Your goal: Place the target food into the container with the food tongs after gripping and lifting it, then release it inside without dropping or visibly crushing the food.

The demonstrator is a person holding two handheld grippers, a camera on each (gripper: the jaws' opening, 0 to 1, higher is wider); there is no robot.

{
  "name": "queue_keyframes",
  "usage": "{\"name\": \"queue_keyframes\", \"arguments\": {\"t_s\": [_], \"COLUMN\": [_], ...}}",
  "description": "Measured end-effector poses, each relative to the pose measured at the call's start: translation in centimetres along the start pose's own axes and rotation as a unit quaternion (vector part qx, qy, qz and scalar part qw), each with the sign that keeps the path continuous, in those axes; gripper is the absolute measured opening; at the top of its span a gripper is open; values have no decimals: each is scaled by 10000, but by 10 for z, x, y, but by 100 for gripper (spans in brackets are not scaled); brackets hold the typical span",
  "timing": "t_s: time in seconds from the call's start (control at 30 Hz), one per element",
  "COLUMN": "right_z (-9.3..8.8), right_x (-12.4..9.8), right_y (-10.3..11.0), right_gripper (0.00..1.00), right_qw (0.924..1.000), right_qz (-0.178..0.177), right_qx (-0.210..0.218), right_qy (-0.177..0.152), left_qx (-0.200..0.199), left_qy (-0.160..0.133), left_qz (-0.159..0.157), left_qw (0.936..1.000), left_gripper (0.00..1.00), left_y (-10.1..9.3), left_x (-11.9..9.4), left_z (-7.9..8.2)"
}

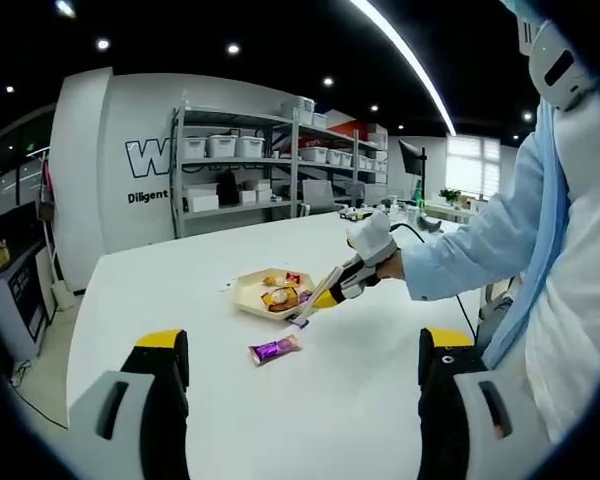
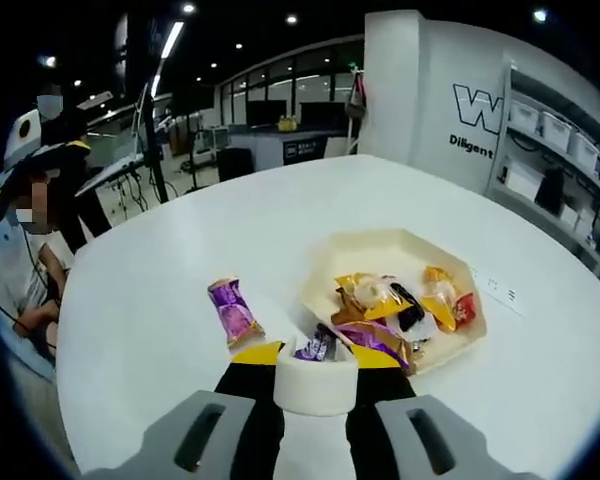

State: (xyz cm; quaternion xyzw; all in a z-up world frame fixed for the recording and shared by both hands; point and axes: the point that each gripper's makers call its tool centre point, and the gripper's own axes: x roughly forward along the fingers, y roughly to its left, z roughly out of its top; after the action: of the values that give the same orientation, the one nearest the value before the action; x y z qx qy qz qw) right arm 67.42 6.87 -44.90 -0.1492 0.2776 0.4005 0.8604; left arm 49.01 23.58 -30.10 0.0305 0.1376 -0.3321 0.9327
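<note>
Purple snack packet [image 2: 321, 348] pinched in my tongs [image 1: 313, 298] just ahead of right gripper [image 2: 310, 372], at tray [image 2: 400, 248] rim. Right gripper clamped on tongs. Second purple packet [image 2: 233, 311] on table [image 2: 180, 270], left. Left gripper [image 1: 300, 375] jaws apart, empty.

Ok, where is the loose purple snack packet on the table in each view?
Left gripper view: the purple packet lies on the white table, lower centre, nearer the camera than the tray.
Right gripper view: the purple packet lies left of centre, to the left of the tray.
Shared landmark: the cream tray of snacks.
</note>
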Motion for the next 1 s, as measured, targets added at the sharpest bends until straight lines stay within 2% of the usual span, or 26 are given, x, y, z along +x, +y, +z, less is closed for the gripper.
{"name": "queue_keyframes", "arguments": {"t_s": [0.13, 0.27, 0.33, 0.67, 1.0], "right_z": [-5, -6, -5, -11, -7], "right_x": [6, 7, 7, 0, -17], "right_y": [0, 4, 5, 0, 7], "right_gripper": [15, 14, 13, 9, 9], "right_qw": [9999, 9997, 9998, 9996, 9998], "right_qz": [-127, -218, -200, 55, 169], "right_qx": [-22, -46, -80, 270, 58], "right_qy": [101, 54, 29, 57, -74], "left_qx": [-1, -1, -2, 21, 17], "left_qy": [19, 19, 21, 31, -7], "left_qz": [15, 25, 30, 24, -1], "left_qw": [10000, 10000, 10000, 10000, 10000], "left_gripper": [93, 93, 93, 93, 93], "left_y": [0, 0, 1, 0, -3], "left_x": [-1, -1, 0, 3, 8], "left_z": [-1, 0, 0, 1, 3]}}
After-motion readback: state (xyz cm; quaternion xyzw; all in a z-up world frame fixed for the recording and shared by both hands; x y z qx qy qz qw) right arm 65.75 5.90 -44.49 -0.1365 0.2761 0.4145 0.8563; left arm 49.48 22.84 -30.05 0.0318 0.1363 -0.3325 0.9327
